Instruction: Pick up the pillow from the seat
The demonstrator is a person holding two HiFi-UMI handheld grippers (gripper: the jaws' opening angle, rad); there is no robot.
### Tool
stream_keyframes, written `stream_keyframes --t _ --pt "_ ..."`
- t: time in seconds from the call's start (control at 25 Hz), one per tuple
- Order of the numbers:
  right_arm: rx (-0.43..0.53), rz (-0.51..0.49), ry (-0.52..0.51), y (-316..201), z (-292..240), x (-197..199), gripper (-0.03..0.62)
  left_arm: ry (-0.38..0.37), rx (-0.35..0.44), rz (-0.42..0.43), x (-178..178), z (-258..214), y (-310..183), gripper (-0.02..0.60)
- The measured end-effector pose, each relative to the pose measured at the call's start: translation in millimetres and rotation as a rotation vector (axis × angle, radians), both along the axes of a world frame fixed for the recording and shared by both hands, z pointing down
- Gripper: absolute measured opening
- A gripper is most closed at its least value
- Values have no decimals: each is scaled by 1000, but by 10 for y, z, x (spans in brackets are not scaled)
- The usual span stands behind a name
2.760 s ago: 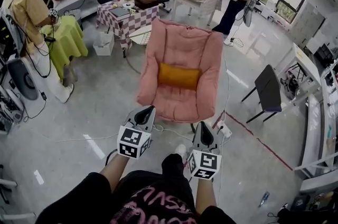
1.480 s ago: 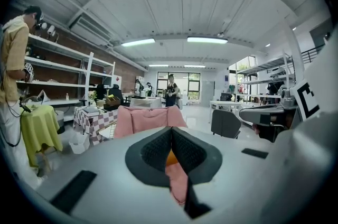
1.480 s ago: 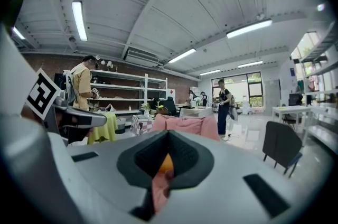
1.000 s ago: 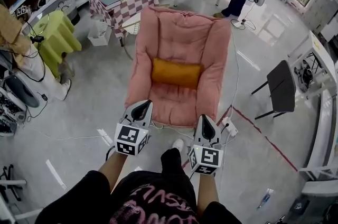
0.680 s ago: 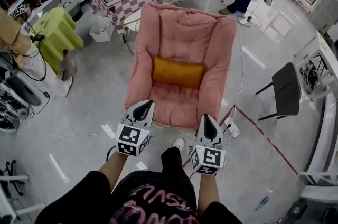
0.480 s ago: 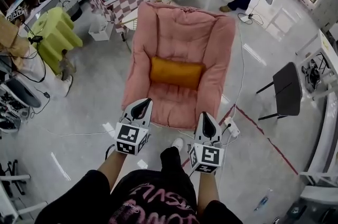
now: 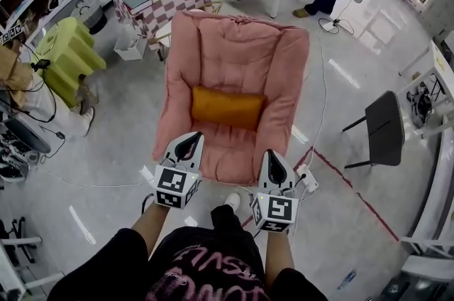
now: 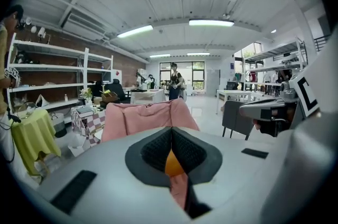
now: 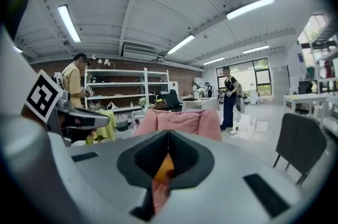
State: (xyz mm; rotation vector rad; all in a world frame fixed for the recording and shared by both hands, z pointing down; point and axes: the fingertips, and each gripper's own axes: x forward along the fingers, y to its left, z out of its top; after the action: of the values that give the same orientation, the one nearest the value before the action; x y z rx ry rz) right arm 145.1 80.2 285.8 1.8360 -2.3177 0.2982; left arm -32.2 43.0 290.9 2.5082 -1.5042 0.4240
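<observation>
Pink seat (image 7: 237,55): pillow (image 7: 227,108) whole overhead, apparently slivers elsewhere.

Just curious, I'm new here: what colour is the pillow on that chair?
Orange; the pillow shows best in the head view, on the pink chair.

The person wears a black short-sleeved T-shirt (image 7: 213,275) with pink lettering, dark trousers (image 7: 230,225) and a white shoe (image 7: 232,201). The left tool (image 7: 189,143) and right tool (image 7: 274,161) are pale grey with black ribbed pads (image 8: 156,151), each bearing a cube (image 7: 172,187) of black-and-white square markers.
</observation>
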Motion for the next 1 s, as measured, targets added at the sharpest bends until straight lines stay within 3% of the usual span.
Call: stream_keyframes --t 0.48,1.0 --pt "6 -58 19 -455 15 215 20 -10 5 -39 247 -5 -354 9" --pt "31 -86 48 -548 -65 220 20 -26 26 -67 212 -141 -449 9"
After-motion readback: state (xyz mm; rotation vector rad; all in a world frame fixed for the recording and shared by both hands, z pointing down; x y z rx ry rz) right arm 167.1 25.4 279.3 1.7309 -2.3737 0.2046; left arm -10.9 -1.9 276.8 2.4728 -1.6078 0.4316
